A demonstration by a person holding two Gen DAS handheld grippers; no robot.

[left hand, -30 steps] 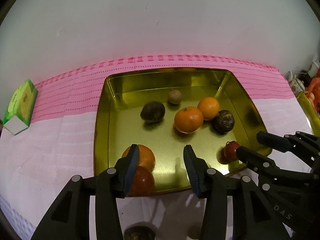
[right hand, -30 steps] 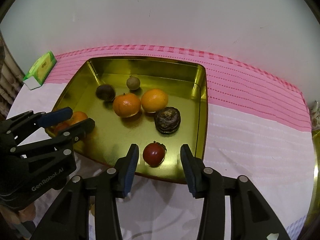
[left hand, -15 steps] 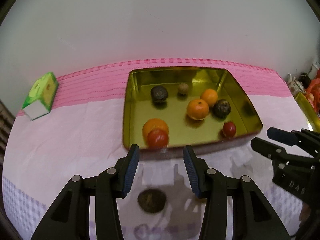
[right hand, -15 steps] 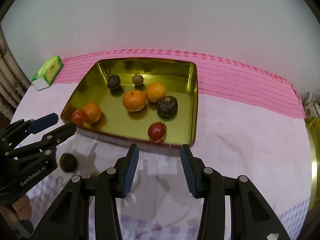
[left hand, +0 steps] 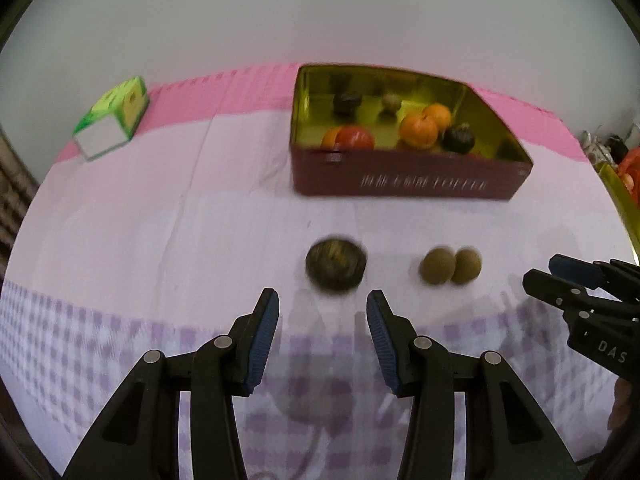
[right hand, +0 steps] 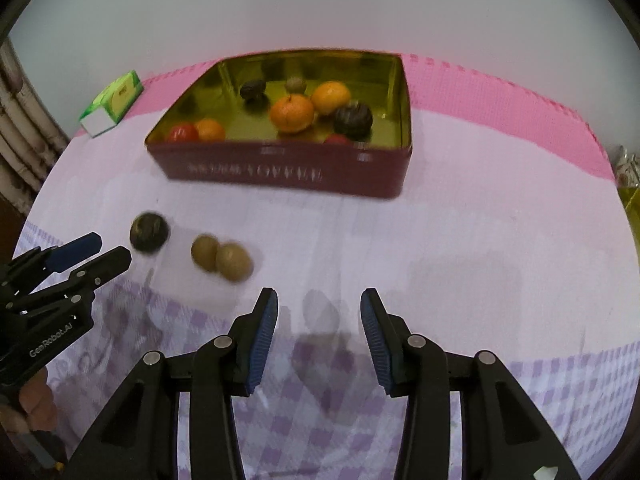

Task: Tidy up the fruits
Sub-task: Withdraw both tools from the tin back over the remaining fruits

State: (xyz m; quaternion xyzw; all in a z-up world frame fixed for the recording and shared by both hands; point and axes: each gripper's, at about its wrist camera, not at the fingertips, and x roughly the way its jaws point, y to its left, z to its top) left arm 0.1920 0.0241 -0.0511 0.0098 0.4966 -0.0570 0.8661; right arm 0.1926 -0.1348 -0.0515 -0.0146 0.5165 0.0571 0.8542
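Both grippers hang empty over the bench, jaws parted: the left gripper (left hand: 322, 312) near a dark fruit (left hand: 336, 265), the right gripper (right hand: 318, 312) beside two brown fruits (right hand: 221, 257). The tin (right hand: 288, 170) holds the rest.

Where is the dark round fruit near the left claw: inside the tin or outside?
Outside. The dark fruit lies on the tablecloth in front of the tin, beyond the open, empty left claw.
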